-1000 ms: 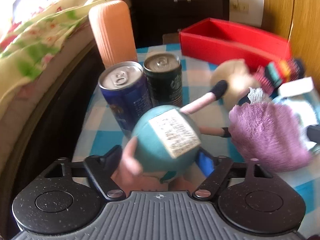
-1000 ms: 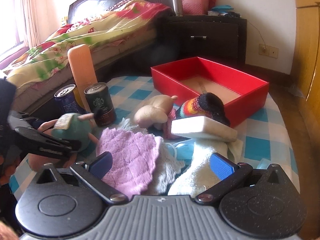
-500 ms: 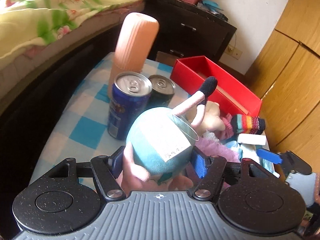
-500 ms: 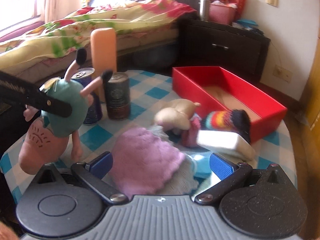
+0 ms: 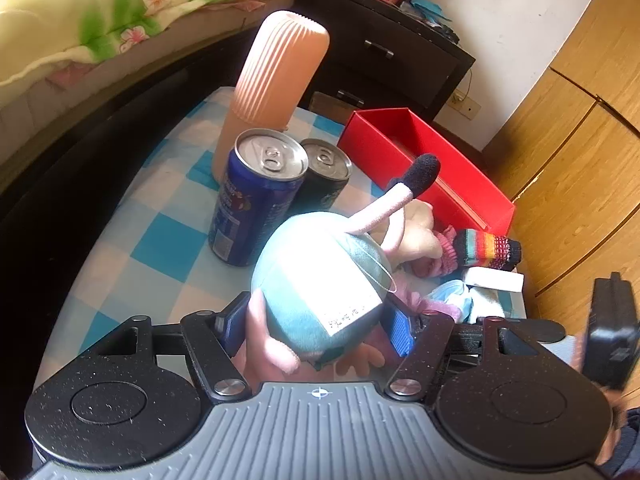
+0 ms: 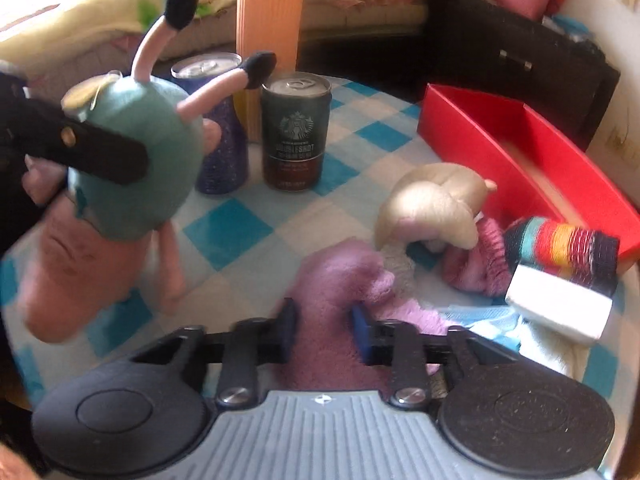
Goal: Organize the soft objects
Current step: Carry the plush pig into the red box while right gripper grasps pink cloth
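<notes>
Hanging clear of the tabletop (image 6: 224, 228), the plush toy (image 5: 316, 280) is pinched around its teal head by your left tongs (image 5: 316, 326), its pink body drooping below and its two black-tipped feelers sticking up. The pads press into both sides of the head, with a white paper tag facing the left wrist camera.

Your right tongs (image 6: 324, 330) are pressed together on the purple fluffy cloth (image 6: 340, 280), which bunches up between the blue pads and lies on the checked blue-and-white tabletop. Just beside it on the right sit a pale blue cloth (image 6: 480, 320) and a white block (image 6: 560, 312), the block touching a rainbow-striped sock (image 6: 560, 244). A pink knitted piece (image 6: 480, 264) lies between that sock and a cream plush (image 6: 432, 204), all touching one another in a loose heap.

Behind the heap, the red box (image 6: 520, 140) stands open near the tabletop's far right edge; you can see a pale bottom inside it.

To the left of the box, a dark coffee can (image 6: 296, 132) and a blue can (image 5: 256, 200) stand upright side by side, with a ribbed orange cylinder (image 5: 272, 72) upright just behind them. Beyond the tabletop lie a bed with a flowered quilt (image 5: 80, 20) and a dark drawer unit (image 5: 380, 52).
</notes>
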A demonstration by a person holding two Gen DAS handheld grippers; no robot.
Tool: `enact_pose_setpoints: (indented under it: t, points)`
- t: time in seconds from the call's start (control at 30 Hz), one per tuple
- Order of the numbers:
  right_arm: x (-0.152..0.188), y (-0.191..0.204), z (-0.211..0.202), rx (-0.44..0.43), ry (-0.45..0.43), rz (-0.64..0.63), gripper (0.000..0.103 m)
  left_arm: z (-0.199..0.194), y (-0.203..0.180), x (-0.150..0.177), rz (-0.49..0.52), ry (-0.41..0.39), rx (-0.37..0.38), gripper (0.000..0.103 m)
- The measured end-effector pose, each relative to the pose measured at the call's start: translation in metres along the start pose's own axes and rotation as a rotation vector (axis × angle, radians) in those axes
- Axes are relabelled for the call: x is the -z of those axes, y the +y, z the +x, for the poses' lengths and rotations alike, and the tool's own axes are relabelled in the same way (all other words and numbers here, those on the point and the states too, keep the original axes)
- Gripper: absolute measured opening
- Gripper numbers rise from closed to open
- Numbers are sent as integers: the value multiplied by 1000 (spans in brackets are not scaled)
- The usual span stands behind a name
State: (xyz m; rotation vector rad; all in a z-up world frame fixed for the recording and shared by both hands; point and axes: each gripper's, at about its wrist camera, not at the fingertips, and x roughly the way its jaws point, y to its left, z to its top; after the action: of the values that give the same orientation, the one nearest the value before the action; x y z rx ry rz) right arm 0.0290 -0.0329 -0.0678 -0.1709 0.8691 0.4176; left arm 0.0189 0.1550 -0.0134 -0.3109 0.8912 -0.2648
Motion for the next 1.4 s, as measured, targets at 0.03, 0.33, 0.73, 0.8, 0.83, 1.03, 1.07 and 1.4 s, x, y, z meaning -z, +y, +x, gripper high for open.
enact_pose_setpoints:
  t: [0.03, 0.33, 0.73, 0.8, 0.83, 1.03, 1.07, 1.4]
  points:
    - [-1, -4, -6, -34, 3, 37, 0, -1, -1, 0, 1, -2, 6, 67]
    - [-1, -24, -48, -151, -51, 193, 0, -5, -12, -6, -22, -28, 41, 67]
    - [-12, -82, -123, -207, -299, 360, 0, -15, -66, -32, -15, -132, 117, 67]
    - [-15, -91, -129, -206, -333, 376, 0, -15, -76, -38, -19, -148, 123, 67]
    - [-16, -95, -132, -208, -346, 388, 0, -14, -81, -40, -16, -152, 128, 67]
    - [-26, -119, -146, -174, -431, 440, 0, 4, -115, -66, 19, -171, 191, 67]
    - [-29, -125, -147, -164, -441, 449, 0, 9, -120, -71, 21, -169, 201, 67]
    - [-54, -160, -145, -95, -505, 496, 0, 48, -151, -115, 25, -208, 246, 67]
